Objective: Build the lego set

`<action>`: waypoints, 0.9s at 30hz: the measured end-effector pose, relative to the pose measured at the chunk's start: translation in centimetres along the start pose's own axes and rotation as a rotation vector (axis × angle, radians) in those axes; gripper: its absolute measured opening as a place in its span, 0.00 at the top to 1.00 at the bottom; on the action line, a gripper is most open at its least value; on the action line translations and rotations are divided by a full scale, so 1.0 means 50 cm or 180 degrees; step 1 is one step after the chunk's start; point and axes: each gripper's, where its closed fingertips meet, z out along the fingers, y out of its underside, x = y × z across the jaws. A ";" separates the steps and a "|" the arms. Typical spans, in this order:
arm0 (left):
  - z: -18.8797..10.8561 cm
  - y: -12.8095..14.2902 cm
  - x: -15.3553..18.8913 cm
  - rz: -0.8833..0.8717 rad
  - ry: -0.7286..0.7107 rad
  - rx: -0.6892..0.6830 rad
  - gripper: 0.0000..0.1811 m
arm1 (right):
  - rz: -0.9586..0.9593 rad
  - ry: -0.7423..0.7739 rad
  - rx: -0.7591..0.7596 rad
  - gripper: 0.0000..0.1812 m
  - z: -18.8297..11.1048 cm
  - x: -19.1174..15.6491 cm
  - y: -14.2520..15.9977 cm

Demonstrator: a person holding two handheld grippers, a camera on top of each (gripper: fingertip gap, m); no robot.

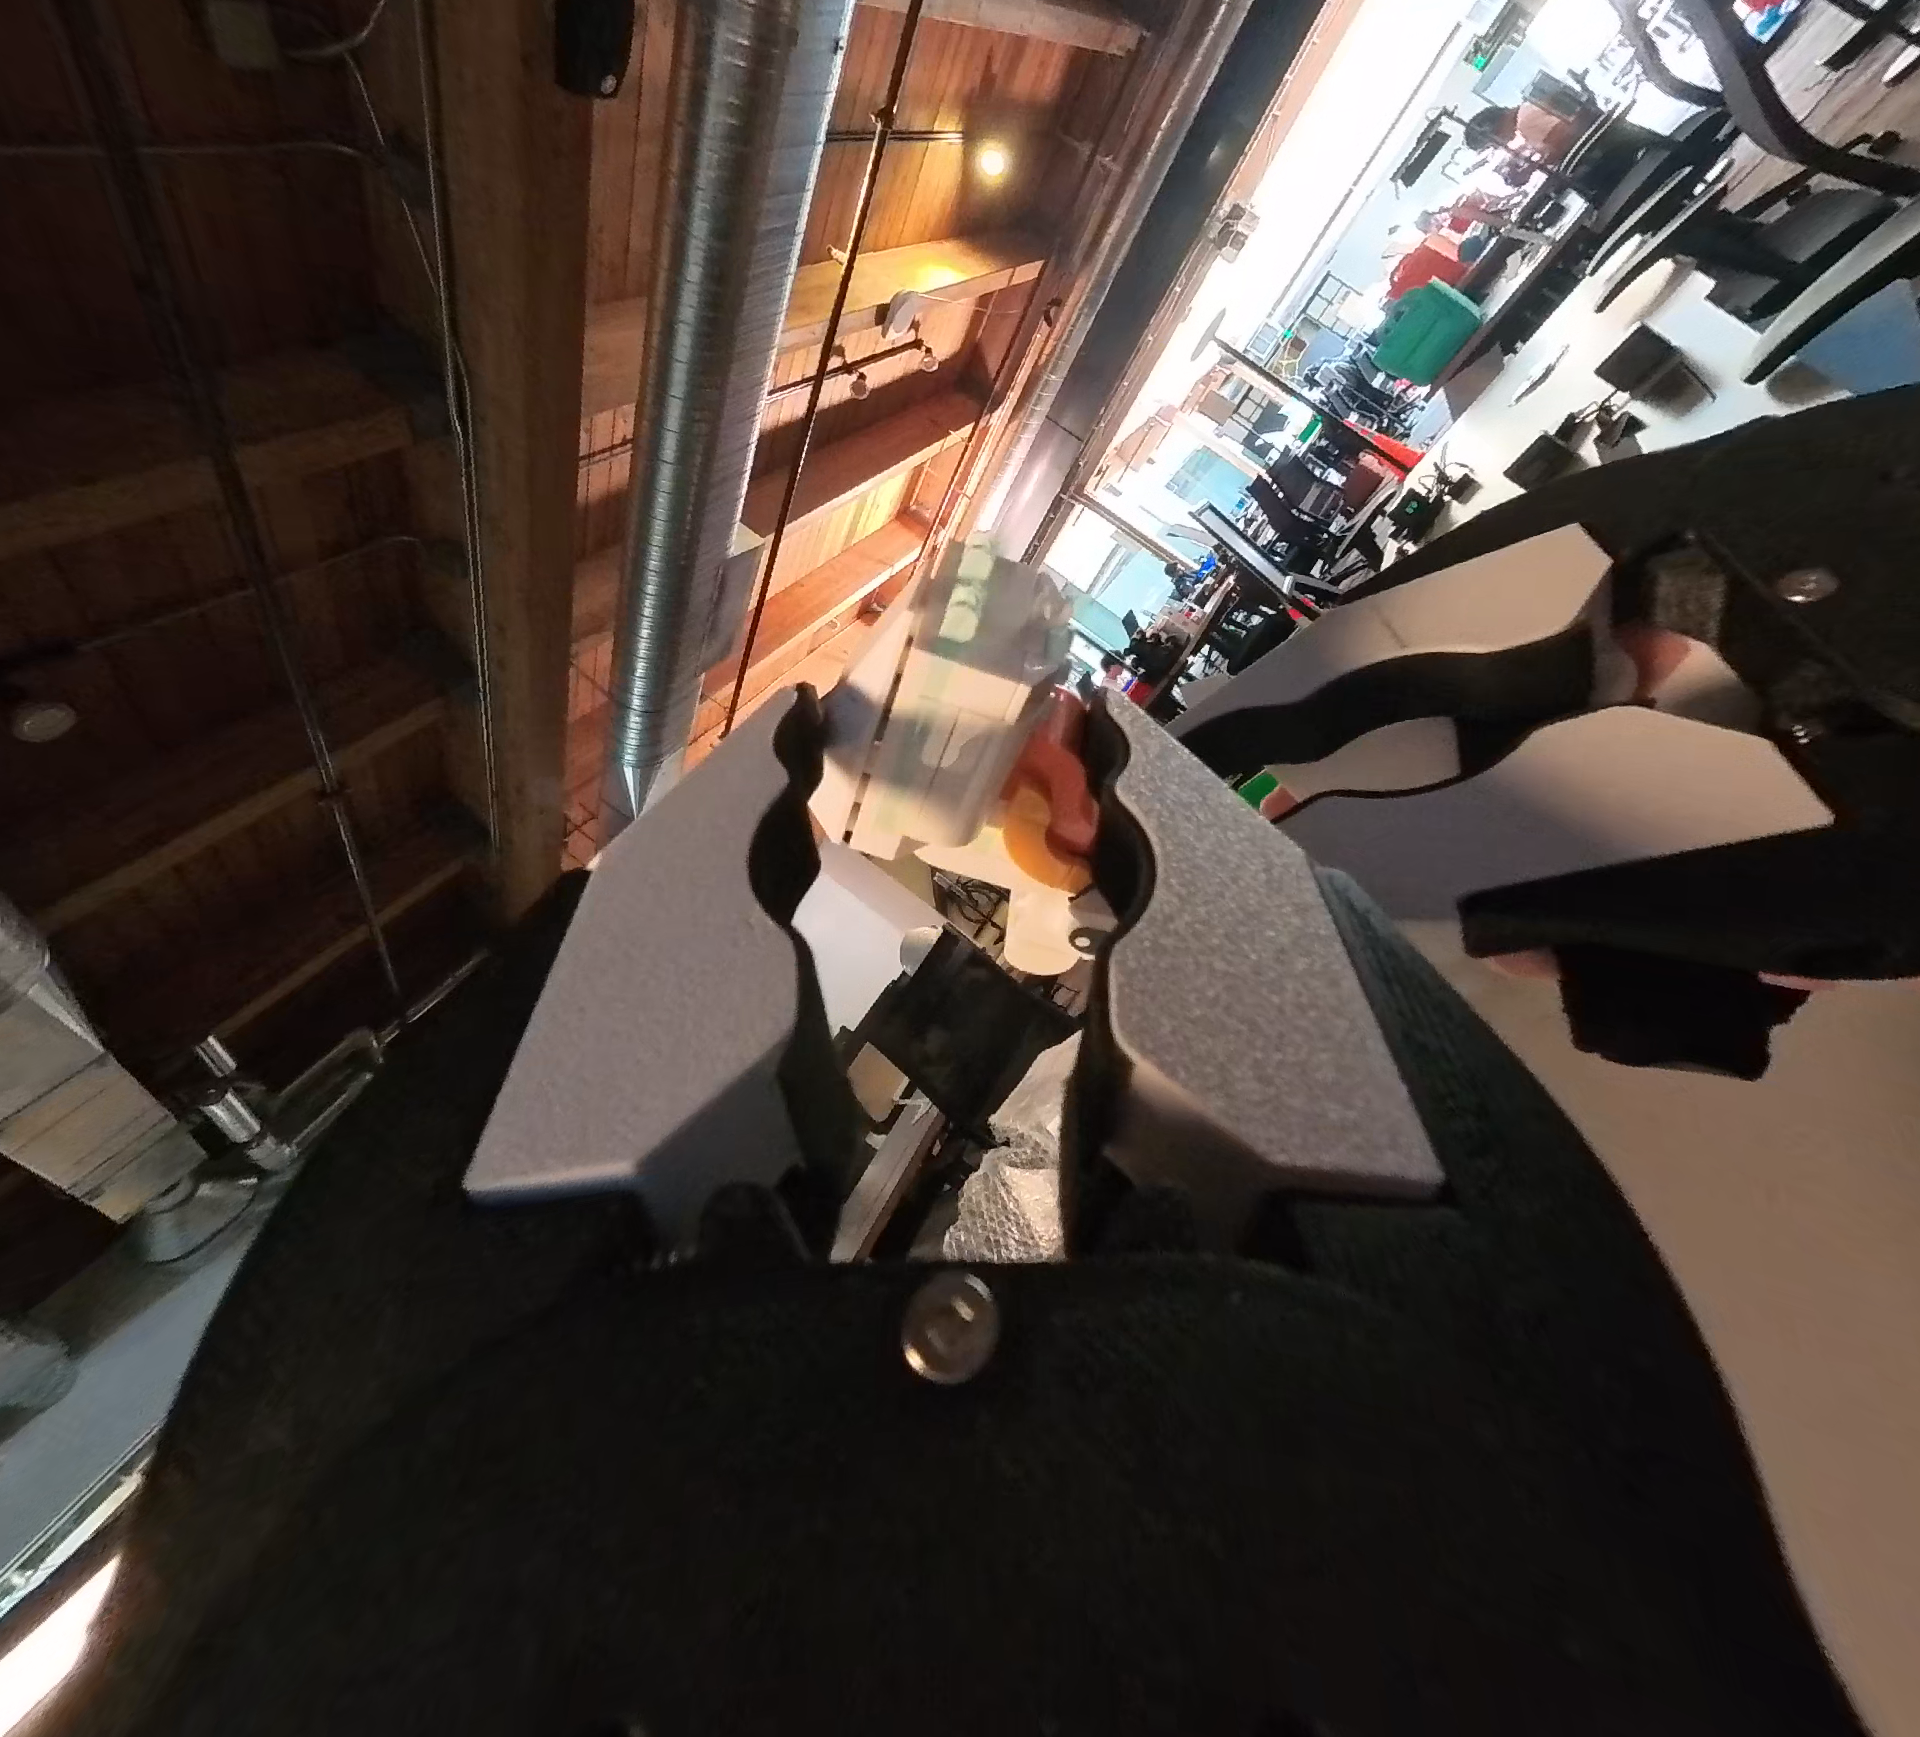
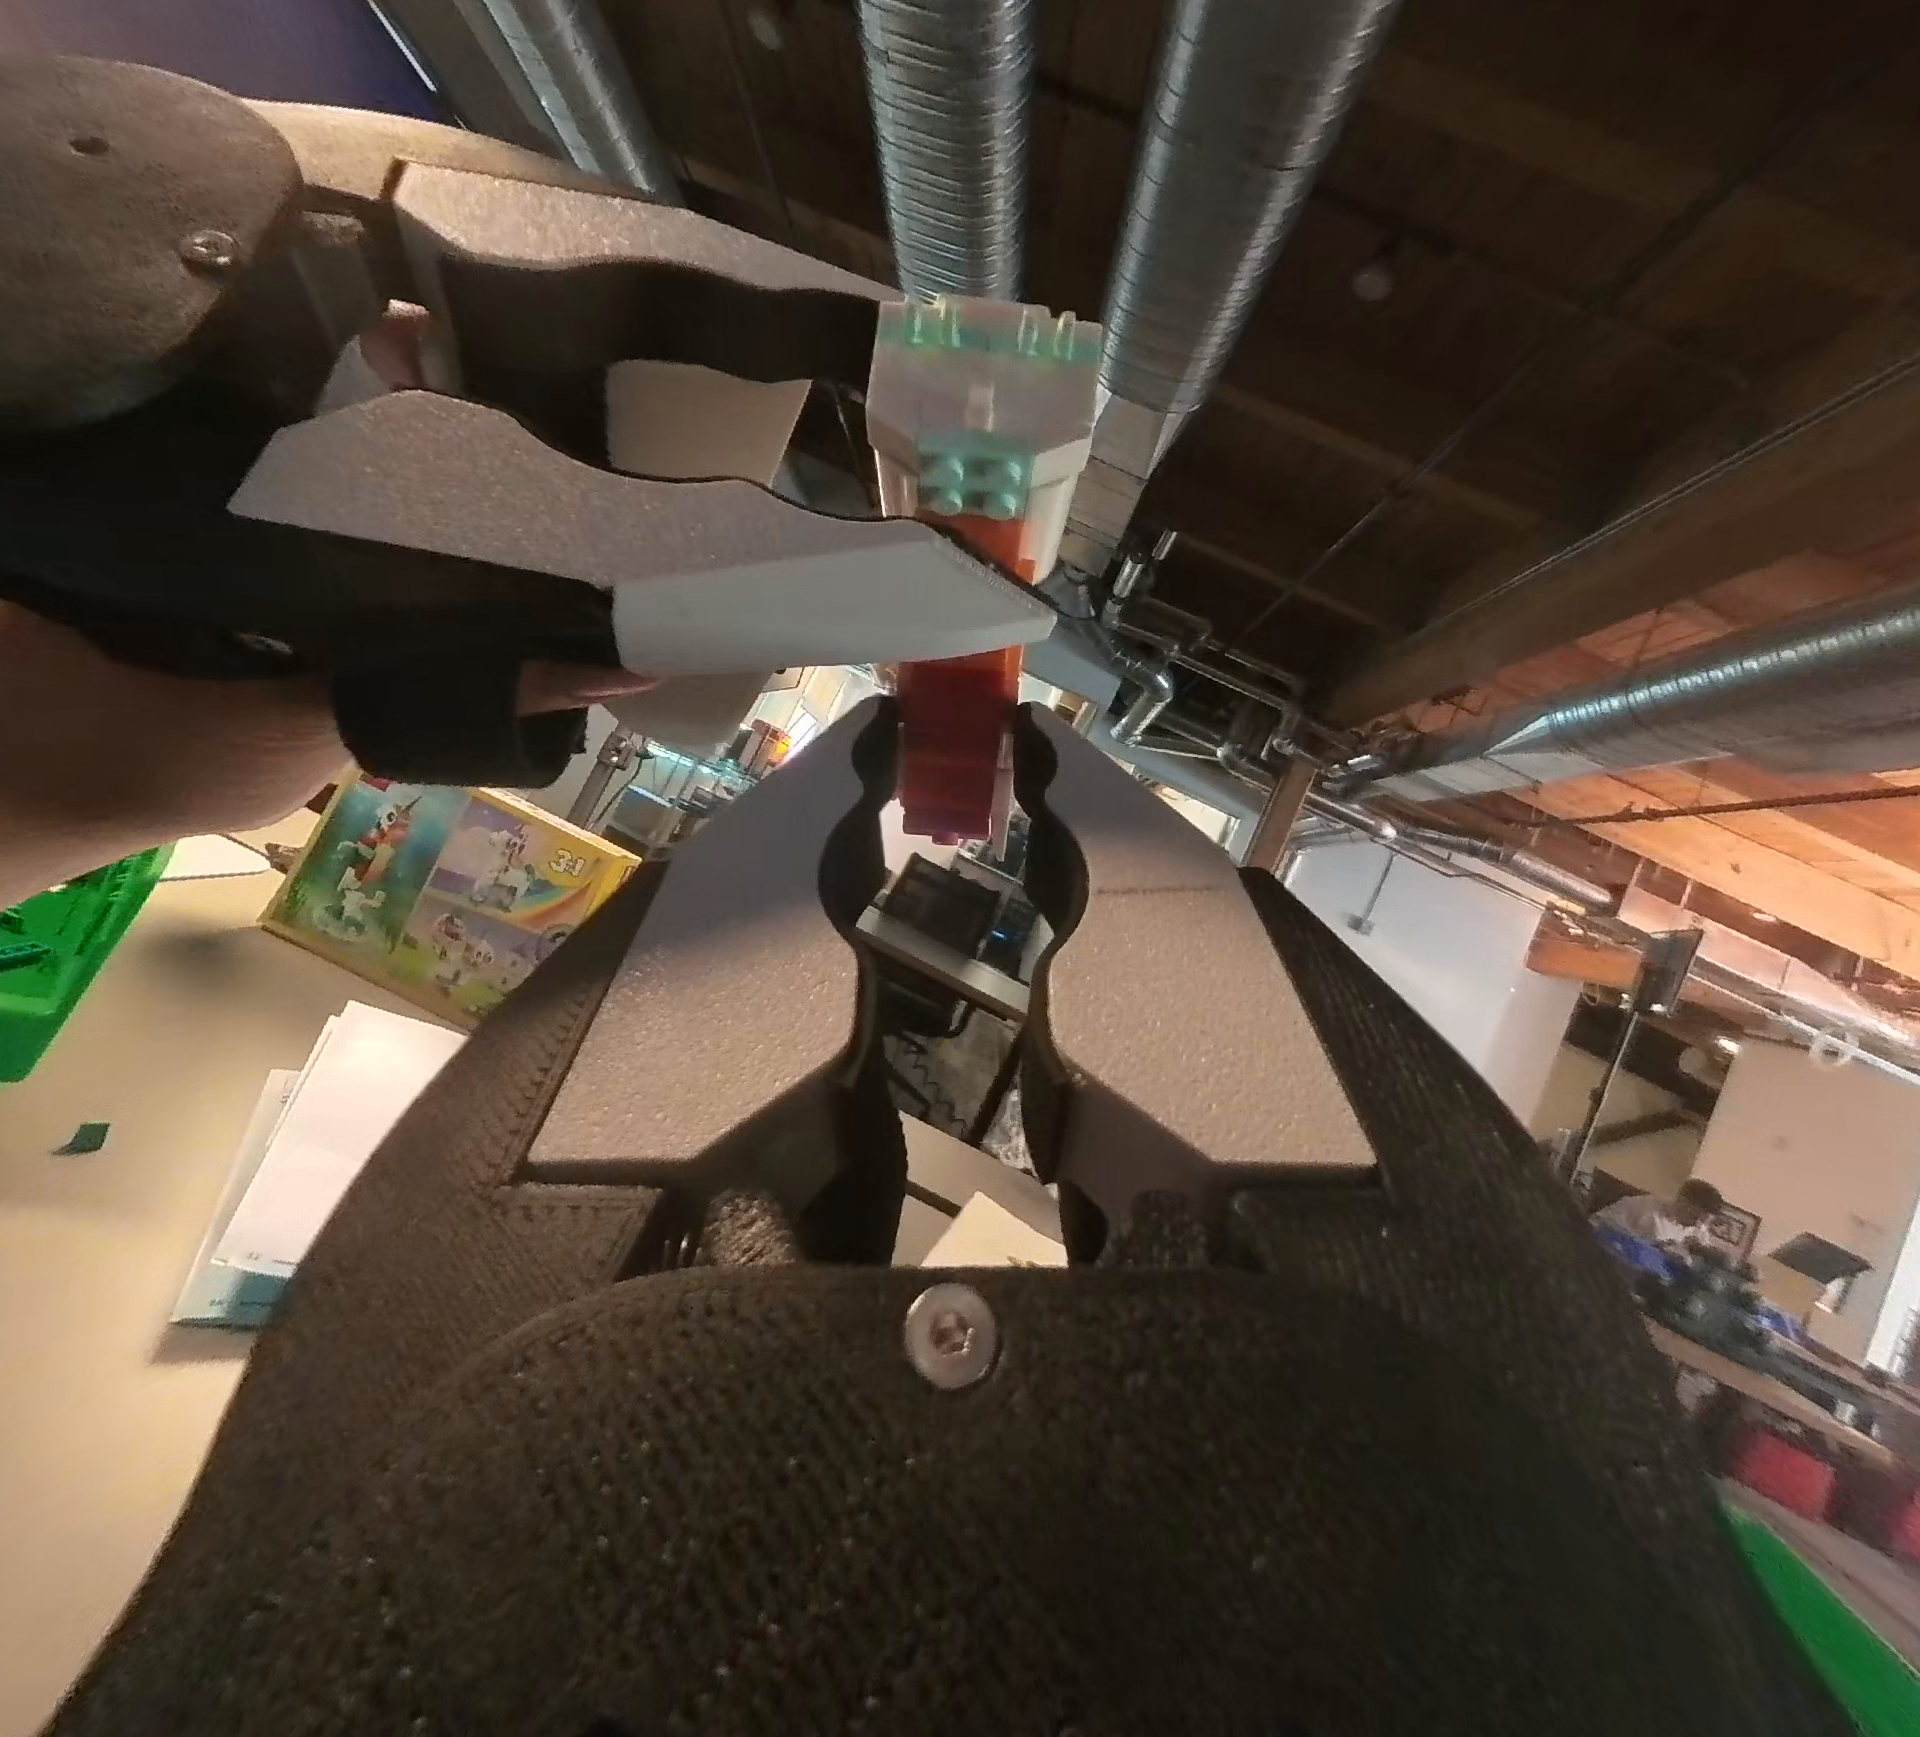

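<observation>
I hold a part-built lego model (image 2: 977,409) up in the air with both grippers. Its body is white with teal studs, and a stack of orange, red and pink bricks (image 2: 951,752) hangs below it. My left gripper (image 2: 971,466) comes in from the left and is shut on the white body. My right gripper (image 2: 951,721) is shut on the red and pink stack. In the left wrist view the blurred model (image 1: 966,648) sits between my left gripper's (image 1: 948,721) fingers, its red part (image 1: 1060,752) against the right finger. The right gripper (image 1: 1283,799) reaches in from the right.
Below lie a pale table (image 2: 94,1272), a yellow lego box (image 2: 436,866), a green tray (image 2: 62,949), a white booklet (image 2: 312,1157) and a small green piece (image 2: 83,1137). Silver ducts (image 2: 935,77) and a wooden ceiling are overhead. A gloved hand (image 2: 447,711) holds the left gripper. One gripper's finger ends stand about 4 centimetres off the other's.
</observation>
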 end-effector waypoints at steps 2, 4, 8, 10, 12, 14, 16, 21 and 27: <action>0.000 0.002 0.000 -0.0020 0.0014 -0.0011 0.72 | -0.0019 0.0011 -0.0009 0.89 0.000 0.000 0.001; 0.000 0.003 0.000 -0.0022 0.0009 -0.0004 0.72 | -0.0035 0.0029 -0.0013 0.89 0.001 0.000 0.002; -0.001 -0.001 -0.003 -0.0093 0.0029 0.0038 0.72 | -0.0054 0.0098 0.0069 0.89 0.000 0.002 -0.004; 0.000 0.000 0.000 -0.0240 0.0110 0.0043 0.72 | -0.0098 0.0129 0.0183 0.86 0.000 -0.001 -0.019; 0.002 0.000 0.002 -0.0393 0.0116 0.0092 0.72 | -0.0192 0.0211 0.0191 0.84 0.003 0.002 -0.025; 0.003 0.002 0.001 -0.0493 0.0155 0.0077 0.72 | -0.0290 0.0265 0.0163 0.81 0.005 0.004 -0.023; 0.003 -0.001 0.004 -0.0589 0.0208 0.0095 0.72 | -0.0344 0.0350 0.0160 0.79 0.006 0.010 -0.024; 0.010 -0.001 0.015 -0.0798 0.0304 0.0027 0.72 | -0.0394 0.0494 0.0094 0.87 0.011 0.024 -0.019; 0.007 -0.011 0.022 -0.0906 0.0506 0.0041 0.73 | 0.0389 0.0099 0.0174 0.88 0.006 0.021 -0.019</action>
